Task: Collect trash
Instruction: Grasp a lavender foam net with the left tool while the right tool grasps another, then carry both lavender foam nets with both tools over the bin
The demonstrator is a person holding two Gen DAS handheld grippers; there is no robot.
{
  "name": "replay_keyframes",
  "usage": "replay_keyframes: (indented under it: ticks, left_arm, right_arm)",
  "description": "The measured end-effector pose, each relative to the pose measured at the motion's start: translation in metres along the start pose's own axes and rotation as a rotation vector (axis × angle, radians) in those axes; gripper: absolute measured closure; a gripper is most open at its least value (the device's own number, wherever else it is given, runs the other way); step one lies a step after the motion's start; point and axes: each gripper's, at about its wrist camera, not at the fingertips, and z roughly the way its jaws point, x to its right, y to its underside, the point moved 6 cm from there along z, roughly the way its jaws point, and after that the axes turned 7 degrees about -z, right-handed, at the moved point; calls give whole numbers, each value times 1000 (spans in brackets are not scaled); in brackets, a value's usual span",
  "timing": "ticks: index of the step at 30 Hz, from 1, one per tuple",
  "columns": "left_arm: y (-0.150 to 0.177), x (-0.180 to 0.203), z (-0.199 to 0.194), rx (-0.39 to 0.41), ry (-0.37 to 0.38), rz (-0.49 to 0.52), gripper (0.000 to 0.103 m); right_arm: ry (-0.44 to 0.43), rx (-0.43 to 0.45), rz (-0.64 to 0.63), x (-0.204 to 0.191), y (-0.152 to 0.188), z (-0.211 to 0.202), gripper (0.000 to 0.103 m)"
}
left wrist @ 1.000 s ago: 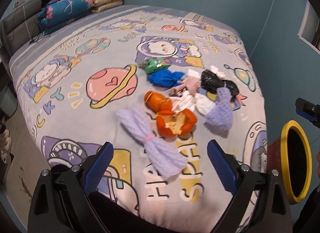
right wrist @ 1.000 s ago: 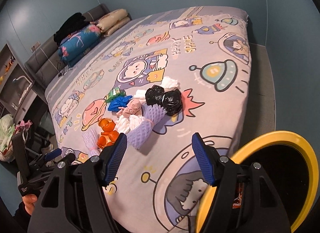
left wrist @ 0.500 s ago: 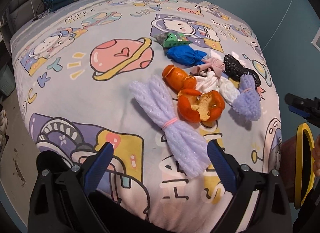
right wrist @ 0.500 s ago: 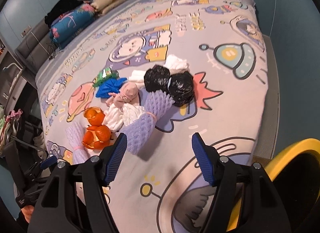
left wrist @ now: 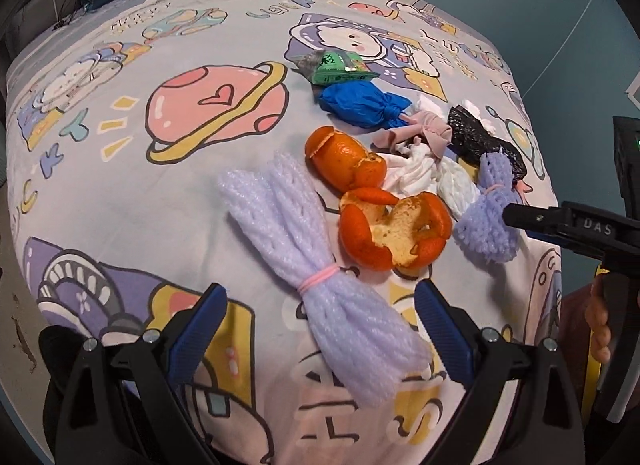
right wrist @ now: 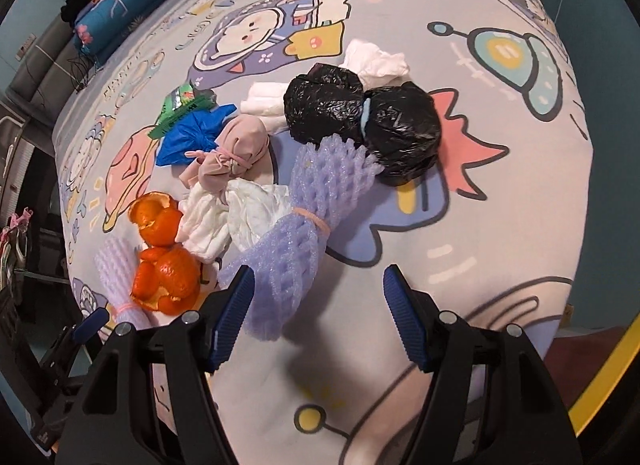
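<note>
Overhead, left gripper (left wrist: 320,325) spread wide and empty, blue pads straddling the tied lower end of the pale foam net (left wrist: 320,265) without touching it; presumably lined up that way so a closing pinch lands near the pink band, where the bundle is narrowest. Right gripper (right wrist: 318,317) likewise apart and holding nothing, left pad just beside the bottom of the darker purple foam net (right wrist: 296,233), right pad over bare bedsheet (right wrist: 500,225), so likely angled in for that piece. Just beyond the pale net, two pieces of orange peel (left wrist: 384,221), one cupped upward. Next to them, a knotted white cloth bundle (right wrist: 228,213), then a pink tied bundle (right wrist: 236,149), a blue bag (left wrist: 360,103) and a green wrapper (left wrist: 338,67) farther back. Behind the purple net and touching its flared top, two black bags (right wrist: 360,117) joined at a light band, with white tissue (right wrist: 376,59) past them. All clustered mid-bed, probably heaped for easy reach. At the bed's edge, a yellow-rimmed bin (right wrist: 604,381), presumably the drop point. Nothing collected yet.
</note>
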Motion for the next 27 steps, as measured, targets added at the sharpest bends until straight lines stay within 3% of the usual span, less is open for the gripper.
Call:
replay_keyframes:
  ticks: [5, 11, 16, 21, 27]
  left_arm:
    - [3, -5, 7, -12, 18, -24, 14]
    - [8, -10, 11, -34, 40, -35, 33]
    - [8, -4, 6, -44, 68, -20, 62]
    - [10, 0, 0, -38, 66, 1, 69]
    - [12, 0, -18, -20, 71, 12, 71]
  right_arm:
    - [19, -22, 0, -5, -4, 13, 41]
    - [39, -34, -7, -10, -5, 21, 48]
    - [31, -49, -3, -14, -5, 25, 70]
    - [62, -22, -10, -19, -5, 20, 80]
    - [61, 3, -26, -22, 0, 2, 81]
